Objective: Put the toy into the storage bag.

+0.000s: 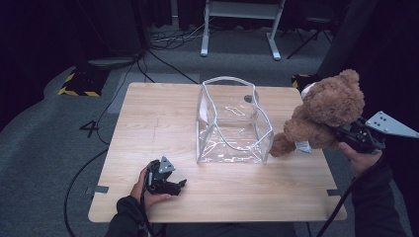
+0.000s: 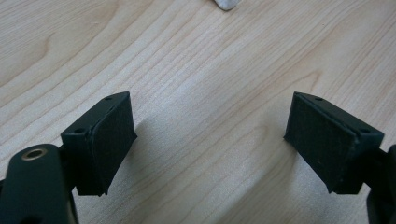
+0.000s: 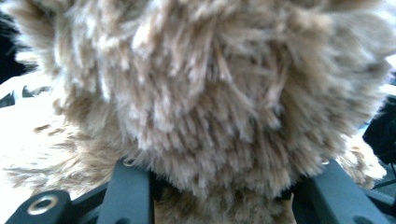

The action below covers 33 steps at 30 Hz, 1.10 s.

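High view: right gripper [image 1: 346,134] is off the table's [image 1: 148,128] right edge, held up in the person's right hand [image 1: 363,159], grey three-cornered plate on top. Jaws clamped on a brown teddy bear [image 1: 326,111], gripping it from behind. Bear hangs in air ahead of the gripper, head up and tilted, white tag [image 1: 302,146] dangling under it, one foot just beside the clear plastic bag [image 1: 232,123]; can't tell if it touches. Bag stands open-topped mid-table, well ahead of the left gripper and off to its right. Left gripper [image 1: 175,187] sits low at the near edge in the left hand [image 1: 148,195], jaws pointing right, spread apart w/ nothing between.

Left gripper view: both black jaws wide apart, pads [image 2: 109,140] facing each other over bare wood grain of the table [image 2: 210,60]. Small pale object [image 2: 226,3] straight ahead at the far top edge, too cropped to ID.

Right gripper view: brown fur of the bear [image 3: 210,93] pressed right up against the cam, packed between the two jaw bases at bottom. Gripper holding the bear, fur bulging over both jaws. Bright blurred bg at left, dark at right.
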Motion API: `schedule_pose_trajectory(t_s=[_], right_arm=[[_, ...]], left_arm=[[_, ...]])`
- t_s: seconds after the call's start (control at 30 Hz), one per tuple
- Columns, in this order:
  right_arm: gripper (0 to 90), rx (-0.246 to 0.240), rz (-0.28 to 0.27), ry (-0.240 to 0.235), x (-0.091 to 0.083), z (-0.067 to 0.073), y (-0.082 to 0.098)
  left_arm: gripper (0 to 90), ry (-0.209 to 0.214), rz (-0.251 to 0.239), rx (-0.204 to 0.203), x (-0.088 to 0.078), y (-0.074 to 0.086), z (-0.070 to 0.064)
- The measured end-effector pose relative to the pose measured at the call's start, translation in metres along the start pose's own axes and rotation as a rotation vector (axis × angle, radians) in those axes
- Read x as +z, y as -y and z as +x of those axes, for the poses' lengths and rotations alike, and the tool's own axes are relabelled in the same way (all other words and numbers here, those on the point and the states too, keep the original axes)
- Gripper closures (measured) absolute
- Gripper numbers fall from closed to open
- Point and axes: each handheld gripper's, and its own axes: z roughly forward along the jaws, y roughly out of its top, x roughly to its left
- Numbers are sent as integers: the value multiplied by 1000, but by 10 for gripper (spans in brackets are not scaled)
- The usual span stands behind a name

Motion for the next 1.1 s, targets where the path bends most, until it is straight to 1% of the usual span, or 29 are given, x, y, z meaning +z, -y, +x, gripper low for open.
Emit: schedule_pose_trajectory(t_s=[0.27,0.4,0.63,0.8,1.1], right_arm=[[555,-18,-16,19,9,-6,-26],[555,-19,-28,26,13,-9,-39],[555,-27,-50,30,19,-10,-57],[554,-42,-60,37,21,-9,-68],[554,-54,-87,37,21,-7,-90]], left_arm=[[171,2,-2,1,0,0,0],[172,2,-2,1,0,0,0],[175,3,-3,2,0,0,0],[176,3,-3,3,0,0,0],[176,4,-3,4,0,0,0]])
